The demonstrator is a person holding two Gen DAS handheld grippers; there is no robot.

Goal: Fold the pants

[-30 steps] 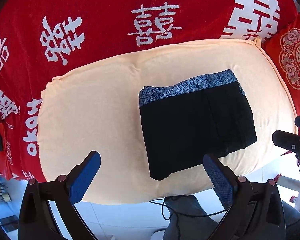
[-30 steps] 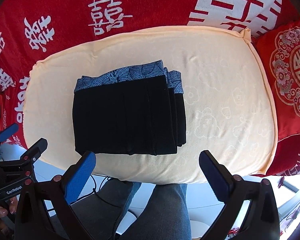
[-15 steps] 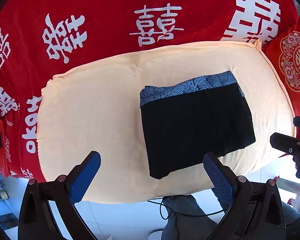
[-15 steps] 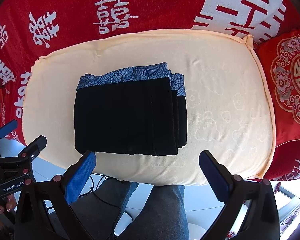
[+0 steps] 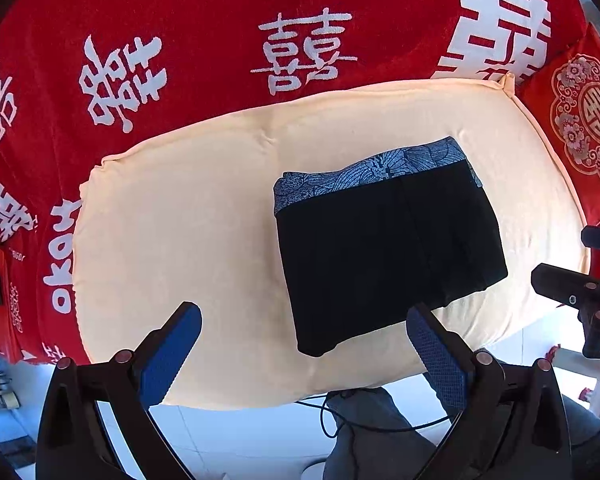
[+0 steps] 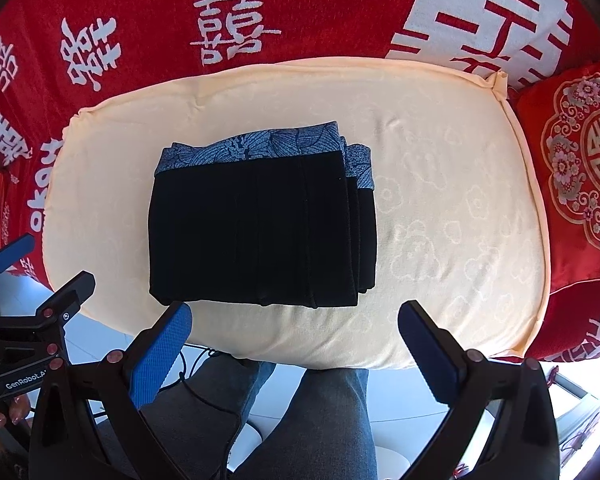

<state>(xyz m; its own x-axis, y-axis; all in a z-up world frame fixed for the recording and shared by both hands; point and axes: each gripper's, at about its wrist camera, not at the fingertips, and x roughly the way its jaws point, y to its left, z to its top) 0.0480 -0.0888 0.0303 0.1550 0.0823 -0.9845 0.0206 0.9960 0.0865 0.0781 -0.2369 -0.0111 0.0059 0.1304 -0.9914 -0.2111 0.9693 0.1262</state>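
Pants (image 6: 256, 228) were folded into a compact black rectangle with a blue patterned waistband (image 6: 256, 146) along the far edge. They lay flat on the cream cushion (image 6: 452, 208), left of its centre in the right wrist view, right of centre in the left wrist view (image 5: 384, 256). The stacked fold edges showed at the right side of the bundle, slightly stepped.

Left gripper (image 5: 304, 354): jaws wide apart, nothing between them, blue pads (image 5: 168, 354) hanging over the near edge of the cushion (image 5: 172, 240). The right-hand pad sat just beside the near right corner of the pants; contact could not be told from this view.

Right gripper (image 6: 292, 346): jaws wide apart too, empty, held above the cushion's near edge. Its left pad (image 6: 160, 354) was just below the near left corner of the pants; apart or touching was unclear.

The cushion rested on a red blanket (image 6: 320, 8) with white characters. A red embroidered pillow (image 6: 580, 168) lay against the cushion's right side. The person's legs in grey jeans (image 6: 324, 420) were below the cushion edge, with a black cable (image 5: 380, 424) running across them.
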